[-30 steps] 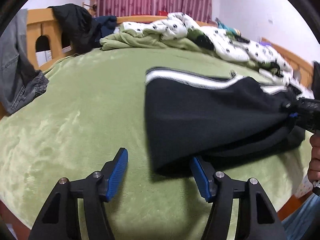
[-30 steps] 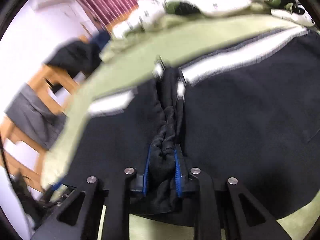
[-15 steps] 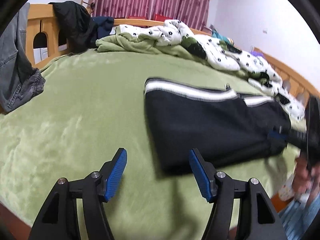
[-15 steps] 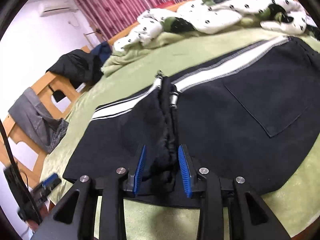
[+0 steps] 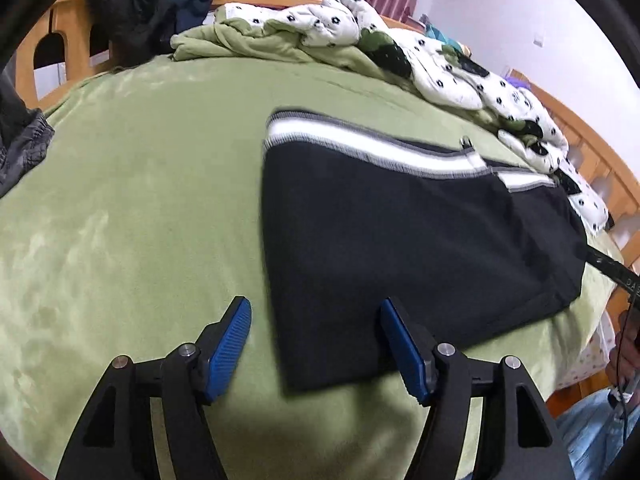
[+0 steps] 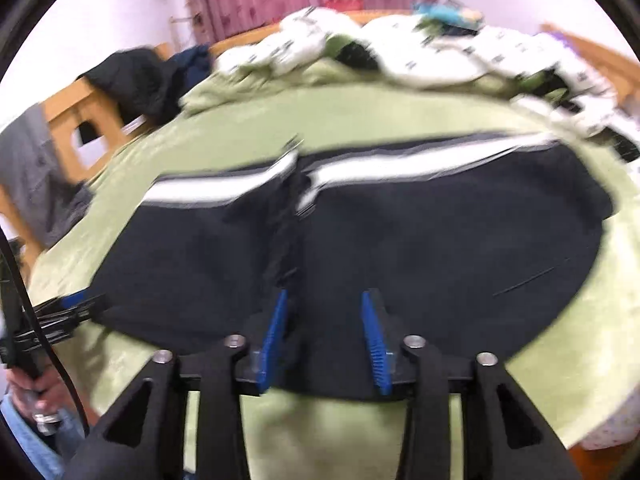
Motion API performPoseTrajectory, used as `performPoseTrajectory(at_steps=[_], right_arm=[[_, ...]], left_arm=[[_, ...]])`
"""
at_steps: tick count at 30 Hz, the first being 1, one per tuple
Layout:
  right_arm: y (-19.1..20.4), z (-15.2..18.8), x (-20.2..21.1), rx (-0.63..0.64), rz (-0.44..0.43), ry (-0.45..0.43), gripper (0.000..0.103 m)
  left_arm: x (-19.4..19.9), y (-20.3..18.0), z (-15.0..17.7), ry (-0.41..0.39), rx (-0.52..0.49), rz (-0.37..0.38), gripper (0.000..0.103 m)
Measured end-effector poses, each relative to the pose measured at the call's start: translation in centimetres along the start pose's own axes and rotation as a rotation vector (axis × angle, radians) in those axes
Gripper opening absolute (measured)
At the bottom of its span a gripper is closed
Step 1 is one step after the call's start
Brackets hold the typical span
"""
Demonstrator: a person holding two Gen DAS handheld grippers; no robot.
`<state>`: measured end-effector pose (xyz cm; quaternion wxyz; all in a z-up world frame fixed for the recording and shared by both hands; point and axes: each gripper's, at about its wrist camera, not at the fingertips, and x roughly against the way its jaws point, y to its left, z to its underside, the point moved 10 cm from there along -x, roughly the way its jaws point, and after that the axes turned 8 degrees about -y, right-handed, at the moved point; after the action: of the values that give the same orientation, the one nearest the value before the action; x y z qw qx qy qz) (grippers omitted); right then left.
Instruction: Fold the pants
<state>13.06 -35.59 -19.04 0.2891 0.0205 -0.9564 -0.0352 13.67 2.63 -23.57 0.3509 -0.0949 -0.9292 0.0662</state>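
Black pants [image 5: 400, 240] with a white side stripe lie folded flat on the green bed cover. My left gripper [image 5: 316, 320] hovers over their near left corner. Its jaws are opening, and the cloth under them touches neither blue pad. In the right wrist view the pants [image 6: 440, 248] spread wide with a raised crease down the middle. My right gripper [image 6: 325, 298] stands at their near edge. Its jaws are opening too, and the pads are off the fabric. The left gripper [image 6: 76, 304] shows at the pants' left end, and the right gripper [image 5: 612, 268] at their right end.
A white spotted quilt [image 5: 460, 68] and a crumpled green blanket [image 5: 256, 42] are heaped along the back. A dark jacket [image 5: 128, 4] hangs on the wooden bed frame [image 5: 60, 32], with grey jeans [image 5: 24, 148] at the left. A person's hand [image 5: 624, 344] is at the right.
My right gripper let go of the bunched fold it pinched and drew back. The pants settled flat. The left view swung closer over the pants' near corner.
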Motion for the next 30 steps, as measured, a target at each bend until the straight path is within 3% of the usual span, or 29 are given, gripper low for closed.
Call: performPoseTrajectory(at_steps=[2,5,8,11,15,21,23,24,27,28,29,30], right_arm=[[-3.4,-1.6,0.9,-0.001,0.076,-0.04,0.065],[-10.0,-3.0,1.1,-0.003,0.207,-0.054,0.069],[-17.3,-2.7,0.4,-0.116,0.299,-0.036,0.07],[-21.8,-2.1,-1.2,-0.225,0.292,-0.029,0.07],[-25.4,-1.5,-4.1,-0.367,0.256,-0.049,0.07],[-27.8,-1.4,-9.2,-0.565,0.167,-0.033,0.07],[-27.9,-2.5,-10.1,-0.591,0.125,-0.047,0.069],[-28.0,-2.7,-10.5,-0.605,0.117,-0.041,0.067],[-28.8,-3.0,-11.5,-0.618,0.15,-0.028,0.045],[-28.5,-3.3,-11.4,-0.606,0.141,-0.039,0.031],[-27.9,-4.0,-10.7,-0.581,0.142,-0.064,0.024],[-27.3,-4.8,-9.9,-0.553,0.155,-0.099,0.022]], left_arm=[[-0.1,0.6,-1.2,-0.018,0.004,-0.013,0.066],[-1.5,0.8,-2.3,-0.014,0.036,0.011,0.066],[-3.5,0.9,-2.8,0.012,0.036,-0.001,0.066],[-4.8,1.1,-3.2,0.039,0.053,0.015,0.065],[-6.9,1.9,-3.4,0.094,0.153,0.065,0.064],[-9.7,2.5,-4.8,0.135,0.193,0.075,0.063],[-10.3,2.1,-5.1,0.136,0.149,0.09,0.063],[-10.5,1.9,-5.3,0.133,0.14,0.103,0.062],[-11.2,1.4,-5.3,0.143,0.192,0.157,0.036],[-11.2,1.5,-5.4,0.14,0.201,0.156,0.018],[-10.9,1.6,-5.7,0.119,0.193,0.145,0.011],[-10.3,1.3,-6.2,0.093,0.187,0.149,0.01]])
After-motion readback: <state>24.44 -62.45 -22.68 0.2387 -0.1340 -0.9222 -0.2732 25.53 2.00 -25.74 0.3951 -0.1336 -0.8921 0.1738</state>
